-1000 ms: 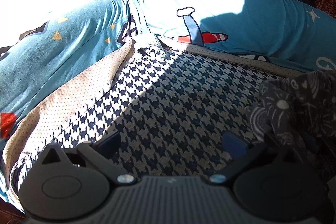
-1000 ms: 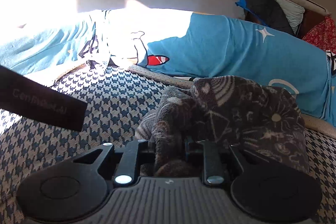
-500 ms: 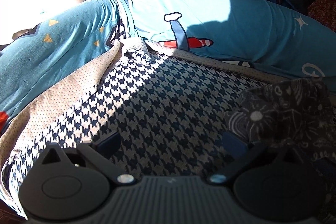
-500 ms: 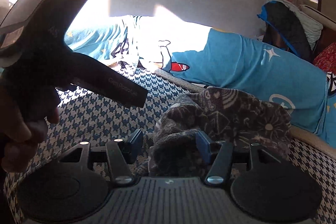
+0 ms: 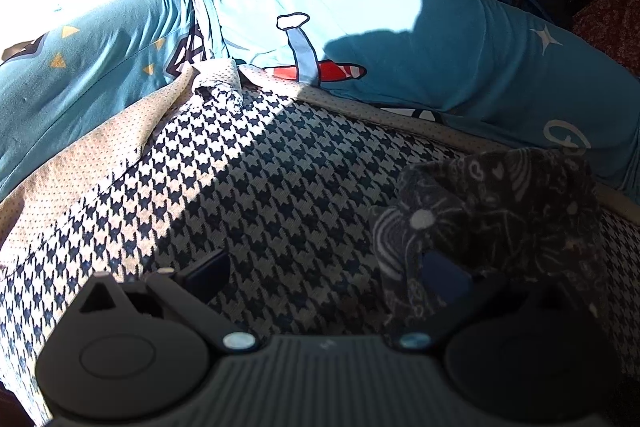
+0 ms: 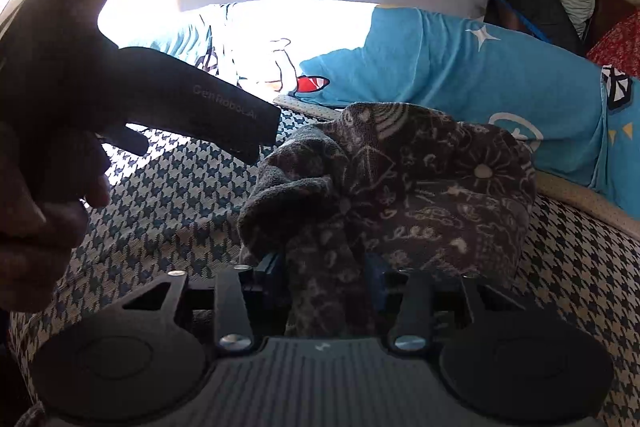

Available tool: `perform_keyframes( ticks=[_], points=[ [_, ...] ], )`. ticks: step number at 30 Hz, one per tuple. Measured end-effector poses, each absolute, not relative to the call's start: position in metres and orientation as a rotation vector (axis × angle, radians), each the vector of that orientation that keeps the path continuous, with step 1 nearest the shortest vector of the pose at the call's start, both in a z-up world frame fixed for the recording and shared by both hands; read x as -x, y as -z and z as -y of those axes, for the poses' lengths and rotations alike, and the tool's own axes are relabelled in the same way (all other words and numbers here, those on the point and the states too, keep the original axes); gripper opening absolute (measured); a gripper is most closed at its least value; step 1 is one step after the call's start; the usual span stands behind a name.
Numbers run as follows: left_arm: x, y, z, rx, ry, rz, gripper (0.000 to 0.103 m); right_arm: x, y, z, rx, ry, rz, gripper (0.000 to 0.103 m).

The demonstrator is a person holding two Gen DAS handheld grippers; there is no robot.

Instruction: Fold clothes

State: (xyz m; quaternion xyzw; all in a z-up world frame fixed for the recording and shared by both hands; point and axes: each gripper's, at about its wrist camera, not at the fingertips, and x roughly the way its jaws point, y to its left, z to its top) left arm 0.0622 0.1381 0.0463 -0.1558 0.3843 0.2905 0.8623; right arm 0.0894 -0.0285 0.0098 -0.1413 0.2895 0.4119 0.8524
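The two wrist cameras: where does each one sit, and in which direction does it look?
Left wrist view: sits on the left tool, looks forward and down over the houndstooth cover toward the blue bedding; the tool's wide-apart fingers show, and the dark patterned garment lies at the right one.
Right wrist view: sits on the right tool, closing on the garment; the person's hand with the left tool shows at left.
Both views share garment, cover and bedding.
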Motion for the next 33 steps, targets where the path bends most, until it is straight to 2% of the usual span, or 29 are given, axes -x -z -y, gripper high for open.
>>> perform_keyframes(
  ticks=[3, 6, 14, 18, 21, 33],
  points=[
    [-0.062, -0.047, -0.14, 0.342, -0.608, -0.804, 0.103, -0.086, -0.008, 0.029, 0.3, -0.883, -0.609, 0.016],
    [-0.061, -0.048, -0.14, 0.35, -0.592, -0.796, 0.103, -0.081, -0.011, 0.031, 0.283, -0.924, -0.602, 0.013],
    [-0.072, -0.037, -0.126, 0.307, -0.495, -0.844, 0.103, -0.058, 0.002, 0.014, 0.4, -0.939, -0.552, 0.013],
    [-0.076, -0.023, -0.127, 0.223, -0.589, -0.891, 0.103, -0.054, 0.004, 0.01, 0.46, -0.952, -0.541, 0.018],
    [-0.071, -0.017, -0.143, 0.251, -0.651, -0.91, 0.103, -0.057, 0.002, 0.017, 0.482, -0.955, -0.543, 0.019],
    [-0.06, -0.005, -0.163, 0.281, -0.672, -0.954, 0.103, -0.085, -0.016, 0.053, 0.178, -0.885, -0.585, 0.019]
  ],
)
